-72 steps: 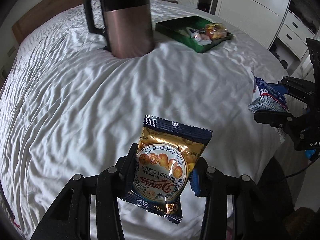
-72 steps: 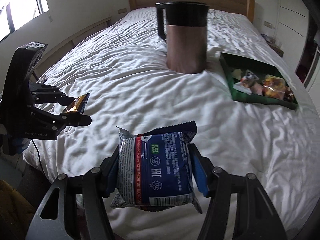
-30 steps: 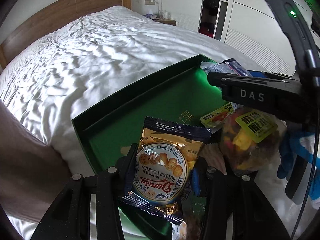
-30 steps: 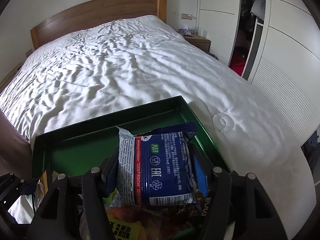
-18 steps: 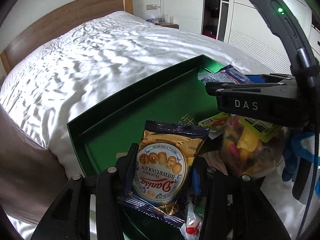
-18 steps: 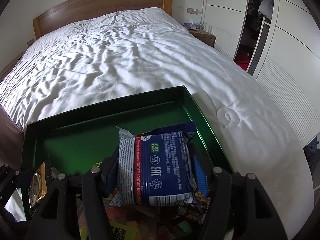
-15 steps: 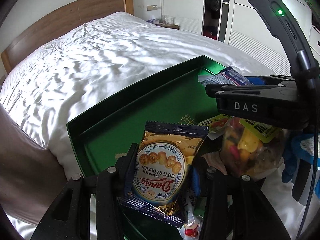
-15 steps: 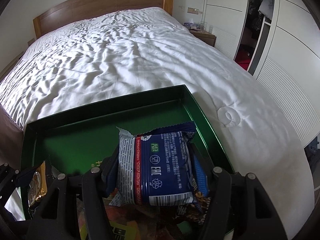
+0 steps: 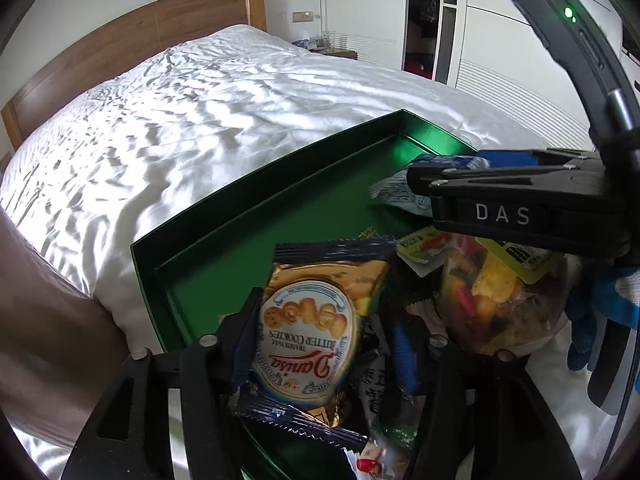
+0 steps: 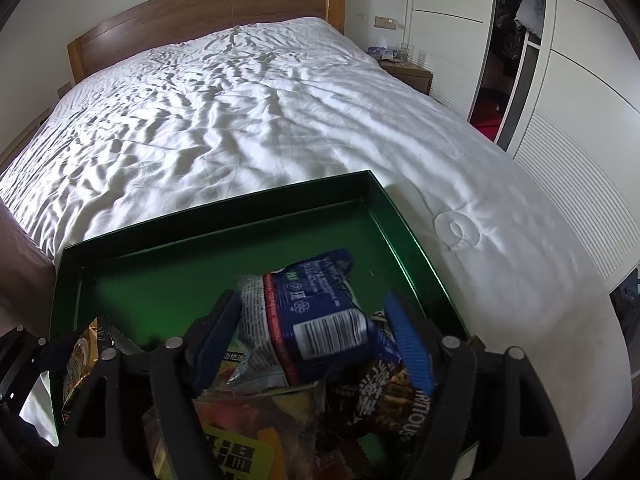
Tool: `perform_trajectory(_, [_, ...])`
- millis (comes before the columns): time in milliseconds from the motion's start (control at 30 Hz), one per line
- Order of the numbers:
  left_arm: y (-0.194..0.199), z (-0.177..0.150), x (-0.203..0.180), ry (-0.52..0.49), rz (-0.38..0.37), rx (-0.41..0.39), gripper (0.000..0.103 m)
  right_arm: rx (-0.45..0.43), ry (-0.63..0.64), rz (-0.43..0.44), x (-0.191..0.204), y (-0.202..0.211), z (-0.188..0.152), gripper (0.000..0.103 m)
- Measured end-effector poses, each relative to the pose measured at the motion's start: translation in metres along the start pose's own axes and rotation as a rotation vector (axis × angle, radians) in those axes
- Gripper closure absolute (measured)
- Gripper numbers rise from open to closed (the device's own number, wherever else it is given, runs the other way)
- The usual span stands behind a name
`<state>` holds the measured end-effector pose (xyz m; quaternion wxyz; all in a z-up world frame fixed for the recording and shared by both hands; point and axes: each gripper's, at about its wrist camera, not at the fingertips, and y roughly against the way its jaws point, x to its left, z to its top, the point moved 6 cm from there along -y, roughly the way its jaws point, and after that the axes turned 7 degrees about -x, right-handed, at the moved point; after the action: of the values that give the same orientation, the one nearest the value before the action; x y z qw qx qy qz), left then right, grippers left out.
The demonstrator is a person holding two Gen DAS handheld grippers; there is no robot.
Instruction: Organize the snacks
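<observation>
Left wrist view: left tool (image 9: 320, 334) has just been opening around the light, crinkly cookie packet (image 9: 308, 340), pads off it, over the green tray (image 9: 256, 208); pinch its sides gently, cookies break.

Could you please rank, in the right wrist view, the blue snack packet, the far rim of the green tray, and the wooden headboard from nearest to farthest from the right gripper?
From the right gripper:
1. Blue snack packet: between its fingers, tilted, over the tray's near end.
2. Far rim of the green tray: straight ahead, past the bare green floor.
3. Wooden headboard: at the bed's far end.
</observation>
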<state>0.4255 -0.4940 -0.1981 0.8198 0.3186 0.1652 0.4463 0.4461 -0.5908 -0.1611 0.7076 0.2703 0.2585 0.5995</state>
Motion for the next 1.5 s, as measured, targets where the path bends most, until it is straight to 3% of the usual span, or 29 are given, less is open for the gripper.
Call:
perform_trajectory(133, [0.002,0.0,0.001,0.012,-0.009,0.015,0.049,-0.015,-0.012,0.002,0.0,0.009,0.003,0.027])
perform_trajectory(233, [0.008,0.002,0.001,0.002,-0.005,0.011,0.048,-0.04,-0.018,-0.004,-0.001,0.021,0.007,0.0])
perform_trajectory(700, [0.072,0.02,0.006,-0.016,-0.014,-0.056,0.048,-0.151,-0.06,-0.03,0.012,0.1,0.022,0.0])
perform_trajectory(1100, [0.141,0.011,0.025,0.009,-0.016,-0.079,0.048,-0.172,-0.063,-0.094,0.017,0.186,-0.023,0.0])
perform_trajectory(1400, [0.219,-0.006,0.054,0.047,-0.01,-0.116,0.048,-0.187,0.004,-0.108,0.05,0.269,-0.071,0.0])
perform_trajectory(1500, [0.251,-0.016,0.067,0.066,0.004,-0.142,0.039,-0.203,0.012,-0.099,0.069,0.301,-0.084,0.0])
